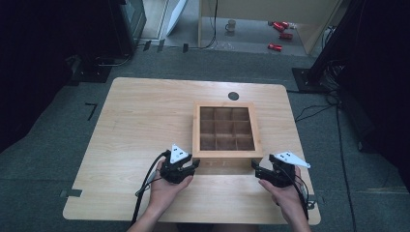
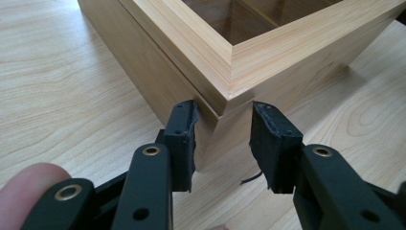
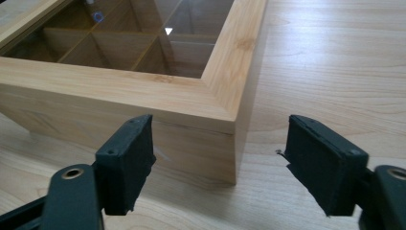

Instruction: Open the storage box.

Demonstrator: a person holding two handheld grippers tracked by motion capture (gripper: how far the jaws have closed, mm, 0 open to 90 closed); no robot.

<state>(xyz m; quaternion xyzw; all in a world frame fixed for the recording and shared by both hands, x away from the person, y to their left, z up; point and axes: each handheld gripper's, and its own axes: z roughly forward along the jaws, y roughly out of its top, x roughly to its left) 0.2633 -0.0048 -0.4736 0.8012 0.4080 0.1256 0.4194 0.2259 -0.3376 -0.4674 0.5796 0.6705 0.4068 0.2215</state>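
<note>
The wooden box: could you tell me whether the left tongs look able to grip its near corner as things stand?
Probably yes. The left tongs stand open with the wooden box's near corner just between their tips, and nothing lies between them on the table.

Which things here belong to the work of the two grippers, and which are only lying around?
In use:
- wooden box with glass lid
- left gripper, open at the box's near left corner
- right gripper, open at its near right corner

Lying about:
- red cans on the floor
- mug on the floor
</note>
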